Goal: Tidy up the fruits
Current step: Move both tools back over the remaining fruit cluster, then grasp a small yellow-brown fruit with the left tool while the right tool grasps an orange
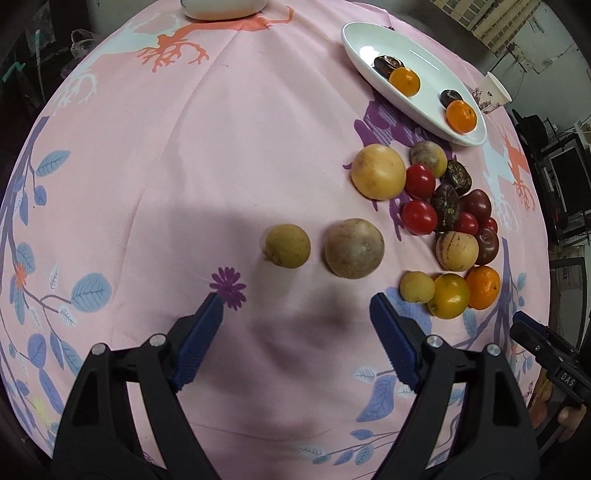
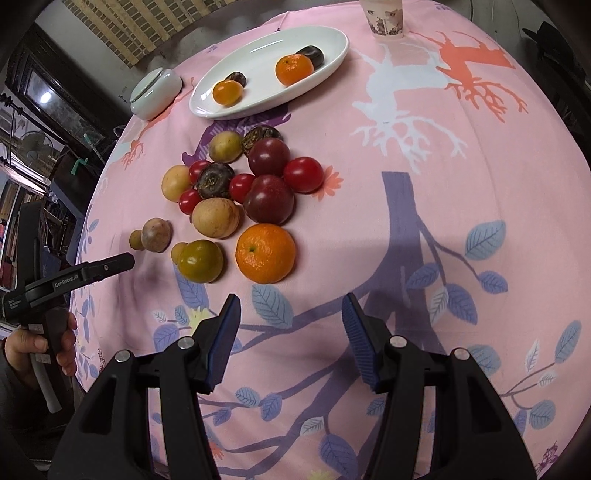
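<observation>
A white oval plate [image 1: 369,48] [image 2: 266,55] at the back holds two oranges and two dark fruits. In front of it lies a pile of red tomatoes, dark plums and yellow-brown fruits [image 1: 443,206] [image 2: 243,181]. Apart from the pile, a small yellow fruit [image 1: 287,245] and a larger brown one [image 1: 354,247] lie just ahead of my left gripper [image 1: 297,295], which is open and empty. My right gripper [image 2: 291,295] is open too, with nothing between its fingers. A large orange [image 2: 266,253] and a green-orange tangerine [image 2: 201,260] lie just beyond it.
A patterned paper cup [image 1: 493,92] [image 2: 386,18] stands behind the plate. A white lidded dish [image 2: 155,92] sits at the plate's left end. The pink patterned cloth [image 2: 443,221] covers the round table. A hand [image 2: 37,347] holds the left gripper's handle.
</observation>
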Demonstrator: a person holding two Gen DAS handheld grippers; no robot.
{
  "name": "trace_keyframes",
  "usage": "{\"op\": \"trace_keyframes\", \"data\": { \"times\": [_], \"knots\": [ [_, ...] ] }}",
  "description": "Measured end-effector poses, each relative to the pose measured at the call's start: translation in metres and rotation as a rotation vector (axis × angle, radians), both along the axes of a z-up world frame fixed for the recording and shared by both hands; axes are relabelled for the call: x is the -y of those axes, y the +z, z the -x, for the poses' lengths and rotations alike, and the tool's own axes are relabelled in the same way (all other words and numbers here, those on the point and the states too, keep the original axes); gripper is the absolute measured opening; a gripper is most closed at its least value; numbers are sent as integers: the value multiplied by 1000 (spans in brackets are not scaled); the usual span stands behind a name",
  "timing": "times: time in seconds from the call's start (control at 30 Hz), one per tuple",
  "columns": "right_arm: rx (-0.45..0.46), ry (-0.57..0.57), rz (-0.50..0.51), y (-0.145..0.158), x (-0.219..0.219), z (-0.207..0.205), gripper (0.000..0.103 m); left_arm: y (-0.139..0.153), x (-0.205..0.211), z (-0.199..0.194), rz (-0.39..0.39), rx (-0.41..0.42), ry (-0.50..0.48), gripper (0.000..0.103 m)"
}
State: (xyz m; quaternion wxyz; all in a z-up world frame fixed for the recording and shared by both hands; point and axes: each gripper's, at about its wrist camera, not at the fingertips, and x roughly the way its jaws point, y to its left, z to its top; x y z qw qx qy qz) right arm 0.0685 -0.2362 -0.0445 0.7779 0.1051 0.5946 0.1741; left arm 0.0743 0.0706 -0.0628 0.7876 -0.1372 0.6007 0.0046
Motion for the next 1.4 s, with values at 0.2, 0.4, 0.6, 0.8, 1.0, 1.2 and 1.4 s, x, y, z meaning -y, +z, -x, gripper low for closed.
{"op": "trace_keyframes", "data": {
  "times": [0.2, 0.4, 0.6, 0.8, 1.0, 1.2, 1.4],
  "knots": [
    [-35, -17, -13, -8, 5, 7, 69, -4, -6, -10, -97, 1, -117, 83],
    [-76, -32, -20, -15, 6, 3, 69, -14, -9, -17, -75, -8, -112, 80],
    [-97, -13, -15, -19, -1, -3, 69, -14, -8, -26, -64, 35, -115, 42],
    [-99, 1, -19, -18, -7, -6, 69, -14, -5, -34, -40, 47, -111, 34],
    [-91, 11, -7, -16, -10, -7, 69, -17, 0, -35, -30, 71, -106, 31],
    [-98, 25, 1, -16, -15, -6, 70, -15, -2, -35, 17, 75, -68, 28],
    [-66, 50, 25, -11, -22, -7, 70, -10, -2, -16, -12, 65, -83, 28]
  ]
}}
